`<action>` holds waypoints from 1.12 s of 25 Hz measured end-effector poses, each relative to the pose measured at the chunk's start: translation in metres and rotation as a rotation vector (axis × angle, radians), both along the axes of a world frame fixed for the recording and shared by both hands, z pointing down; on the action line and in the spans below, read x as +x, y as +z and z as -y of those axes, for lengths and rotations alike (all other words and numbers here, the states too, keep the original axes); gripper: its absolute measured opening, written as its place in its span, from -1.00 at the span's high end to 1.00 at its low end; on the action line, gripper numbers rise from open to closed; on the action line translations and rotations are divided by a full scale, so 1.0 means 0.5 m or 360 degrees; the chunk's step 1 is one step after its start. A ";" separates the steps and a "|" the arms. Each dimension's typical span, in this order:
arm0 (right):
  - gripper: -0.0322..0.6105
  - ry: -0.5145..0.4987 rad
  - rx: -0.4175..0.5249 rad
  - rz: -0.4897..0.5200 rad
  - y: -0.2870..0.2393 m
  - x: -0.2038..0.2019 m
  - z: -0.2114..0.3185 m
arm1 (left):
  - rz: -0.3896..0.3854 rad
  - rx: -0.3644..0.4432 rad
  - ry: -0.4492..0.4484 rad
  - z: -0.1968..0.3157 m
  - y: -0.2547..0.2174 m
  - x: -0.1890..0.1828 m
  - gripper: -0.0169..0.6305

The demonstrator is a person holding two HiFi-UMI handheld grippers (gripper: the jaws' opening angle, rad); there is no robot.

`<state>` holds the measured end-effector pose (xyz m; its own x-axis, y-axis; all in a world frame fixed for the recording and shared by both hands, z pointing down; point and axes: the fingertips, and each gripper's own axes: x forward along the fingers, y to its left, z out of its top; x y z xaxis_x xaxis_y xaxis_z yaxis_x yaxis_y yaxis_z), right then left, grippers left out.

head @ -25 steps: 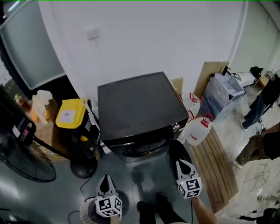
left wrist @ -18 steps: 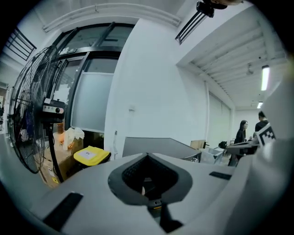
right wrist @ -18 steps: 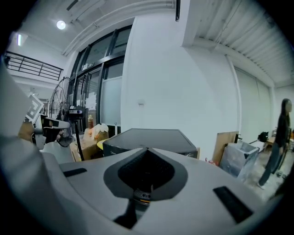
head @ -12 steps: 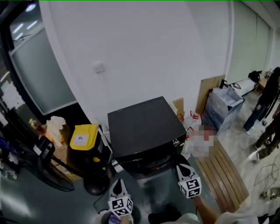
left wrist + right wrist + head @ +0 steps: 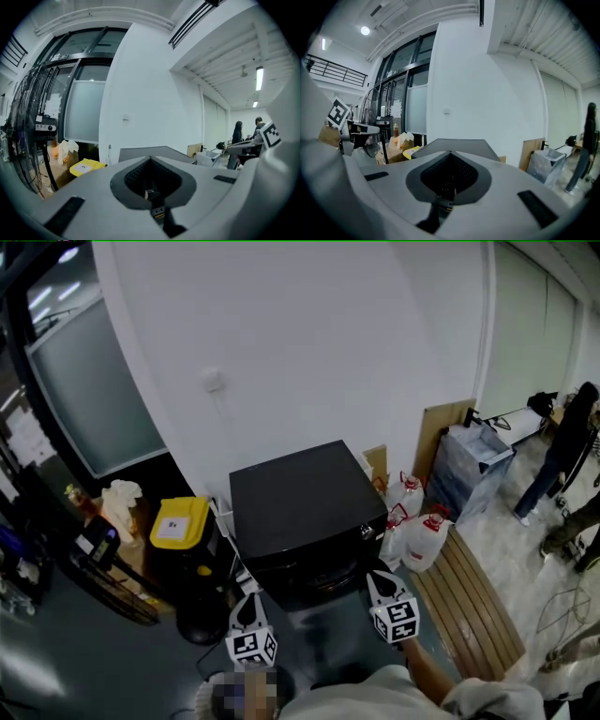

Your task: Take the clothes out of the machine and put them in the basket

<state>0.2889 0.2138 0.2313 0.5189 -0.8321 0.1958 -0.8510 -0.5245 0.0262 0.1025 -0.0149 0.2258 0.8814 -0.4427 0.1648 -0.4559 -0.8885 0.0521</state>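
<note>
The black washing machine (image 5: 302, 507) stands against the white wall, and I see its flat top from above. Its front is dark, and no clothes show. My left gripper (image 5: 247, 600) hangs in front of the machine's left corner, and my right gripper (image 5: 375, 577) hangs off its right corner. Both are apart from the machine. In the left gripper view the left gripper (image 5: 151, 158) has its jaws together with nothing between them, and the machine's top (image 5: 140, 150) lies beyond. The right gripper (image 5: 450, 153) is likewise shut and empty. A pale round basket rim (image 5: 203, 696) peeks in at the bottom edge.
A yellow-lidded bin (image 5: 178, 521) and a standing fan (image 5: 105, 570) are left of the machine. Water jugs (image 5: 427, 531), a slatted wooden pallet (image 5: 473, 601) and a grey crate (image 5: 469, 470) are on its right. People (image 5: 565, 454) stand at the far right.
Both grippers have risen in front of the machine, still shut. The head view has lifted, showing more of the wall and the room, and the machine looks smaller.
</note>
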 end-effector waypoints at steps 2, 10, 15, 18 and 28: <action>0.83 0.0008 0.0007 -0.0011 -0.014 0.003 -0.007 | 0.0005 0.0027 0.0014 -0.007 -0.009 0.007 0.89; 0.83 0.0008 0.0001 -0.0026 -0.024 0.018 -0.019 | 0.0003 0.0020 0.0045 -0.039 -0.004 0.034 0.89; 0.83 -0.0004 -0.0013 -0.0032 -0.023 0.016 -0.016 | 0.0005 -0.0001 0.0050 -0.045 0.009 0.034 0.89; 0.83 -0.0006 -0.0015 -0.0034 -0.024 0.015 -0.020 | 0.0004 -0.0003 0.0061 -0.051 0.009 0.041 0.89; 0.83 -0.0011 -0.0010 -0.0051 -0.038 0.022 -0.023 | -0.0008 0.0026 0.0112 -0.074 -0.013 0.068 0.89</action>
